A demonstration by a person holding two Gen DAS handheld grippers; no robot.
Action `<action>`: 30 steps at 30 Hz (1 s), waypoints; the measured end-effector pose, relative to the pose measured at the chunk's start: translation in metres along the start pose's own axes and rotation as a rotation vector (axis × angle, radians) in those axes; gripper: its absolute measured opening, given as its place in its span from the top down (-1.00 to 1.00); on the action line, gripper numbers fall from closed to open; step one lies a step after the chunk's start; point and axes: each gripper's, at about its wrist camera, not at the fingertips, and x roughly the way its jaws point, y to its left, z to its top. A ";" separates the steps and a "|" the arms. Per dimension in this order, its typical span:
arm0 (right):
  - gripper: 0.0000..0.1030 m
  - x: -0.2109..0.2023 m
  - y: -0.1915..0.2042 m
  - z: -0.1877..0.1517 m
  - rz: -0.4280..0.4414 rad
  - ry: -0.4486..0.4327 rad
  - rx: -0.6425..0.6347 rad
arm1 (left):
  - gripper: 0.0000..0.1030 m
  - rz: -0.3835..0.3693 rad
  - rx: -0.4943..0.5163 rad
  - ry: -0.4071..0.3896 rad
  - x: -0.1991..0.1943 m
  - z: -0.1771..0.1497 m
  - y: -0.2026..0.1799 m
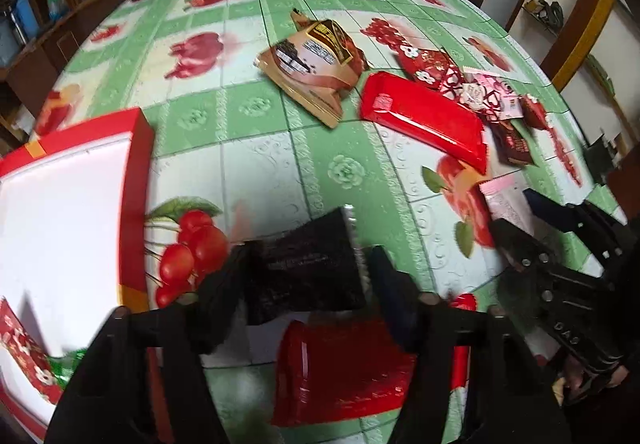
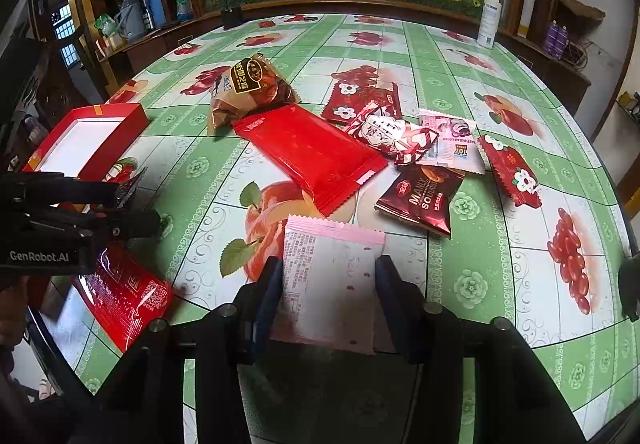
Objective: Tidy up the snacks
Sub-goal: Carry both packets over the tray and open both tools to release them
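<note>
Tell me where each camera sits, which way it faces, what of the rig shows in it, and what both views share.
Left wrist: on the left gripper, looking down its fingers at a dark packet between them; the right gripper shows alongside.
Right wrist: on the right gripper, looking down at a pink packet between its fingers; the left gripper shows alongside.
Shared: red box, long red packet.

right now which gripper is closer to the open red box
Left. The left gripper, holding a dark packet, sits right beside the red box. The right gripper, with a pink packet between its fingers, is farther off, across the table.
</note>
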 end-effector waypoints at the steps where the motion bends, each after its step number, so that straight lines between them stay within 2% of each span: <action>1: 0.08 0.000 0.001 0.000 -0.001 0.000 -0.001 | 0.12 0.003 0.003 -0.005 -0.001 0.001 0.000; 3: 0.12 0.000 0.002 0.000 -0.001 -0.004 -0.007 | 0.28 -0.017 -0.018 -0.014 -0.002 0.002 0.007; 4: 0.15 0.000 0.003 0.000 0.003 -0.006 -0.008 | 0.43 -0.028 -0.029 -0.017 -0.002 0.003 0.011; 6: 0.18 -0.001 0.002 -0.001 0.023 -0.012 0.000 | 0.51 -0.064 -0.065 -0.021 -0.003 0.003 0.021; 7: 0.22 -0.001 0.001 0.000 0.040 -0.015 0.008 | 0.70 -0.079 -0.084 -0.023 -0.002 0.003 0.024; 9: 0.26 -0.003 -0.002 -0.001 0.103 -0.026 0.038 | 0.71 -0.116 -0.111 -0.026 -0.003 0.003 0.029; 16: 0.31 -0.006 0.008 0.001 0.189 -0.049 0.064 | 0.71 -0.146 -0.070 -0.105 -0.027 -0.004 0.025; 20: 0.32 -0.008 0.023 0.006 0.253 -0.058 0.080 | 0.71 -0.132 -0.055 -0.145 -0.048 -0.012 0.027; 23: 0.32 -0.015 0.042 0.015 0.289 -0.087 0.057 | 0.71 -0.103 -0.069 -0.211 -0.075 -0.022 0.041; 27: 0.32 -0.024 0.078 0.035 0.368 -0.118 0.008 | 0.71 -0.009 -0.155 -0.279 -0.102 -0.036 0.084; 30: 0.32 -0.023 0.111 0.049 0.417 -0.119 -0.036 | 0.71 0.060 -0.245 -0.289 -0.109 -0.048 0.124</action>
